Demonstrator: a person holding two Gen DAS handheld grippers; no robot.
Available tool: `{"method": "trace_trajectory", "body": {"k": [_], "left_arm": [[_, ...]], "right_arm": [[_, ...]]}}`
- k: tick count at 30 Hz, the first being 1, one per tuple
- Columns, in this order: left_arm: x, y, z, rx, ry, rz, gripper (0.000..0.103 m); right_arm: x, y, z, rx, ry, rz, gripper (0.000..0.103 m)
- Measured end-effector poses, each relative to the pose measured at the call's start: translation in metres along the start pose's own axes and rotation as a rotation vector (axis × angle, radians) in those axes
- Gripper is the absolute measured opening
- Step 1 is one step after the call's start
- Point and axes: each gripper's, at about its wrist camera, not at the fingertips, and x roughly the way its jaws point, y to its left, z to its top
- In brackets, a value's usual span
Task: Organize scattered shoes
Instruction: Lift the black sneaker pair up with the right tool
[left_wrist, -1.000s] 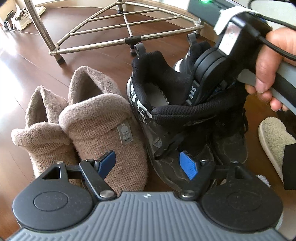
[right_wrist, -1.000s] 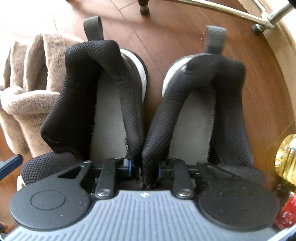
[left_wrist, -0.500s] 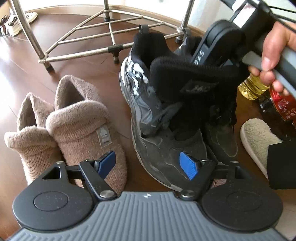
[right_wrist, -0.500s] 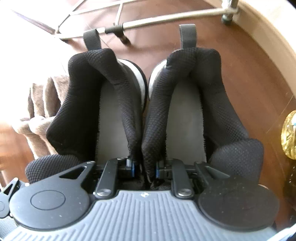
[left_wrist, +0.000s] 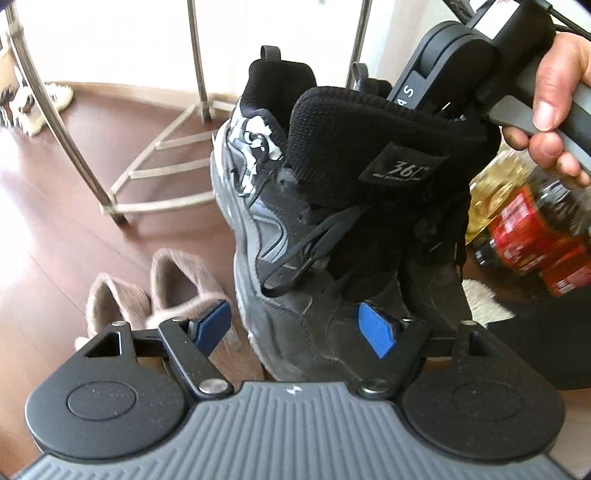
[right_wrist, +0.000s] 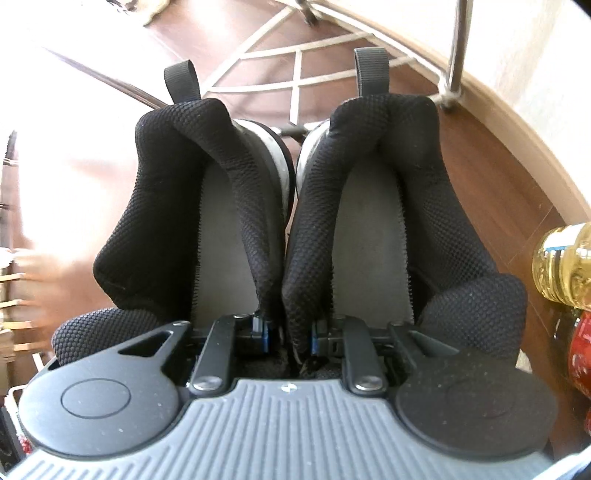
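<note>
A pair of black sneakers (left_wrist: 280, 221) hangs in the air, heels up and toes down. My right gripper (right_wrist: 287, 330) is shut on the two inner collars, pinching the left sneaker (right_wrist: 166, 206) and the right sneaker (right_wrist: 443, 221) together. A hand (left_wrist: 554, 92) holds that gripper at the upper right of the left wrist view. My left gripper (left_wrist: 295, 325) is open, close in front of the sneakers' toes, gripping nothing. Two brown fuzzy slippers (left_wrist: 173, 280) stand side by side on the wooden floor below.
A metal rack (left_wrist: 162, 173) with thin legs stands behind the shoes, and the metal rack (right_wrist: 295, 59) also shows beyond the heels. An oil bottle (left_wrist: 491, 192) and a red-labelled bottle (left_wrist: 535, 236) stand at the right. A white fluffy slipper (left_wrist: 484, 299) lies under them.
Both grippers have risen. The black sneakers have come up off the floor in the right gripper. The brown slippers stay on the floor and look smaller and lower.
</note>
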Motion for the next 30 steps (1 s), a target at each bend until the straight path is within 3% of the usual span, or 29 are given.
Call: {"method": "trace_trajectory", "body": {"k": [7,18,23,30], "left_arm": [[-0.108,0.009,0.048,0.07,-0.045,0.013,0.078],[-0.289,-0.012,0.135,0.296,-0.155,0.0,0.078],[-0.356,-0.025,0.183,0.36,-0.2,0.081,0.077],[-0.424,-0.042,0.246,0.362,-0.296,0.169,0.081]], "right_arm": [[-0.12,0.06,-0.001,0.034,-0.059,0.044,0.017],[-0.308,0.137,-0.025,0.072,-0.22,0.11,0.017],[-0.394,0.172,-0.024,0.065,-0.276,0.181,0.017],[-0.51,0.222,0.001,-0.042,-0.367,0.224,0.017]]}}
